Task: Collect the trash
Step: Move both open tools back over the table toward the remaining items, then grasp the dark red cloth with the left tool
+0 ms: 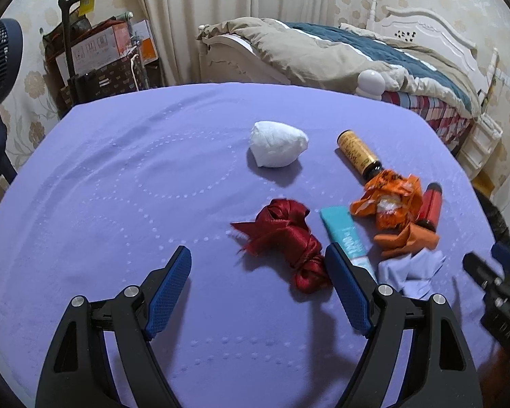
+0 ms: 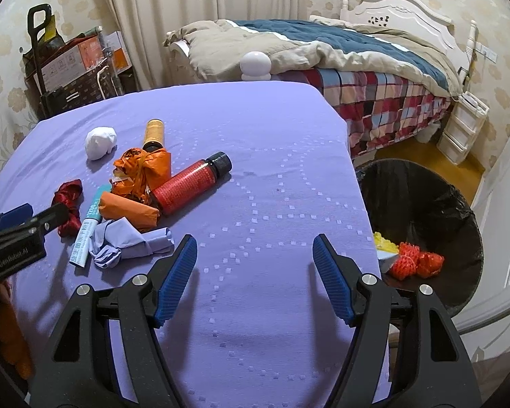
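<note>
Trash lies on the purple tablecloth: a white paper wad, a yellow bottle, a red bottle, orange wrappers, a dark red ribbon, a teal tube and a crumpled lilac cloth. My left gripper is open and empty, its right finger beside the ribbon. My right gripper is open and empty over bare cloth, right of the pile. A black-lined trash bin stands off the table's right edge, holding yellow and orange-red trash.
A bed with a beige and blue quilt stands behind the table. Boxes and a black trolley are at the back left. A white round lamp sits at the table's far edge. White drawers stand by the bed.
</note>
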Tool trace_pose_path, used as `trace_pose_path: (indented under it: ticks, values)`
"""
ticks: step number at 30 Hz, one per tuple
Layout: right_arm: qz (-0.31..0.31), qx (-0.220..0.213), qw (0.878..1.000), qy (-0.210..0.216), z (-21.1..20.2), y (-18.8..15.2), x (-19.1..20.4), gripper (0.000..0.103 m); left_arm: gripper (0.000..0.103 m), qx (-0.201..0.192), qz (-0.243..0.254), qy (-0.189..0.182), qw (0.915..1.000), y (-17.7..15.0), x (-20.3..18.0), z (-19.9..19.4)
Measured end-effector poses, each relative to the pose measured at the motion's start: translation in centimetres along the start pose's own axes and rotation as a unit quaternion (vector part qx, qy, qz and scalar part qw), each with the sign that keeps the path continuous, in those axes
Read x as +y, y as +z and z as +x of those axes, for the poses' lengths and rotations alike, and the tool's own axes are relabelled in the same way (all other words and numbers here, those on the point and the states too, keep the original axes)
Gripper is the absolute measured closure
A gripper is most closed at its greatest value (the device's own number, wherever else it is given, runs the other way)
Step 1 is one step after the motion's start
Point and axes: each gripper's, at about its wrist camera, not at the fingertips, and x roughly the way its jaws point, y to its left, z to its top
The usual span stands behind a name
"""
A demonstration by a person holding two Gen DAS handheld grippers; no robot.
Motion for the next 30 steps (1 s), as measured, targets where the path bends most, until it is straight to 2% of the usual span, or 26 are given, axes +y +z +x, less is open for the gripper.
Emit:
trace_pose_path:
  ticks: [4, 9, 16, 19, 26, 30]
  values:
    - [-0.001, 0.001, 1.000, -0.002, 0.0, 0.0, 0.1, 0.034, 0.024, 0.001, -0.007, 0.004, 1.0000, 0.7, -0.3, 0.7]
    - [-0.001, 0.001, 1.000, -0.002, 0.0, 0.0, 0.1, 0.034, 0.024, 0.019, -0.006, 0.006, 0.9998, 0.8, -0.3, 1.8]
    - [-0.004, 0.001, 1.000, 0.001, -0.1, -0.1, 0.2, 0.034, 0.055, 0.014, 0.016, -0.021, 0.9995, -0.2, -0.1, 1.1]
    - [-0.010, 0.001, 1.000, 0.007, -0.3, -0.2, 0.7, 0.034, 0.062, 0.012, 0.028, -0.024, 0.9993, -0.7, -0.1, 0.8]
    - [-0.027, 0.011, 0.999, 0.029, -0.7, -0.9, 2.5, 0.033, 0.064, 0.012, 0.026, -0.021, 0.9994, -1.6, 1.2, 0.0]
    - [-0.044, 0.010, 0.998, 0.042, -1.1, -1.1, 4.0, 0.025, 0.064, 0.010, 0.022, -0.020, 0.9995, -2.0, 2.0, -0.4]
